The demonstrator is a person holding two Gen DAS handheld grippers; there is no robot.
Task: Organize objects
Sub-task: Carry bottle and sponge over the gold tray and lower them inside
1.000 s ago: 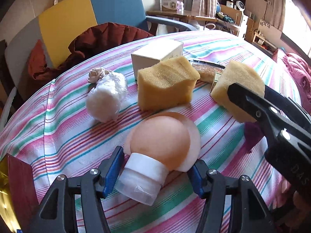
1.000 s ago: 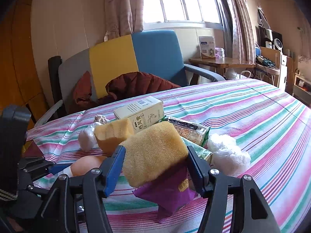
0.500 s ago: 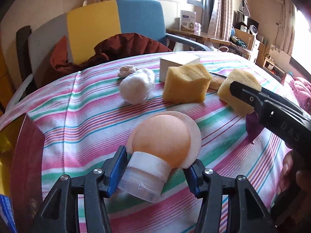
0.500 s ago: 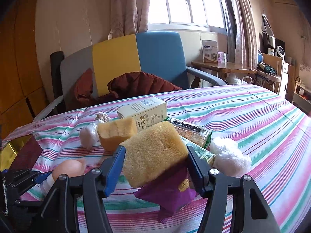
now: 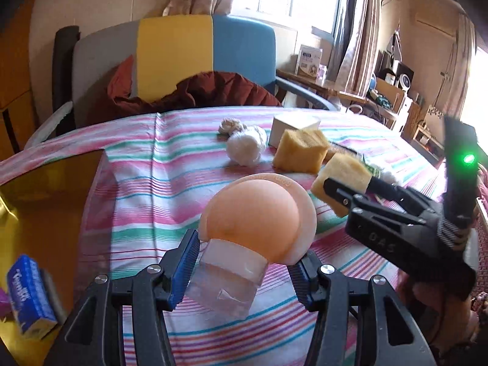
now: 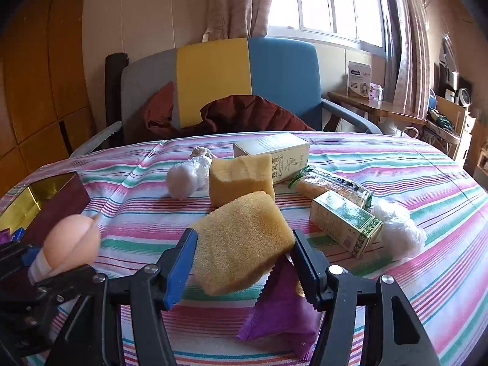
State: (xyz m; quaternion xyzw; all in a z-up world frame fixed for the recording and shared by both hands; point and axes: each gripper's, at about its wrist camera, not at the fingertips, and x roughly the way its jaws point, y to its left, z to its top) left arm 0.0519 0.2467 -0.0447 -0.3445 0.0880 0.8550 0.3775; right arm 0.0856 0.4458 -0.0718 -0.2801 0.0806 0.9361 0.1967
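Note:
My left gripper [image 5: 244, 271] is shut on the clear neck of a peach-coloured squeeze bottle [image 5: 253, 216], held a little above the striped tablecloth [image 5: 146, 183]. The same bottle [image 6: 73, 244] appears at the lower left of the right wrist view. My right gripper [image 6: 244, 259] is shut on a yellow sponge [image 6: 241, 238]. A purple packet [image 6: 280, 305] hangs under that sponge; I cannot tell whether it is gripped too. In the left wrist view the right gripper [image 5: 350, 183] and its sponge [image 5: 341, 177] are at the right.
A gold-lined maroon box [image 5: 45, 201] sits open at the table's left edge with a blue packet [image 5: 29, 299] inside. A second sponge [image 6: 241, 177], white carton [image 6: 274, 152], white bag ball [image 6: 186, 177], cracker pack [image 6: 332, 186], green box [image 6: 344, 222] and crumpled white bag [image 6: 396, 231] lie mid-table. A chair [image 6: 213, 85] stands behind.
The left gripper's jaws closed onto the bottle's neck and carried it left and slightly up; the gold box has come into view. The right gripper drifted a little left with its sponge.

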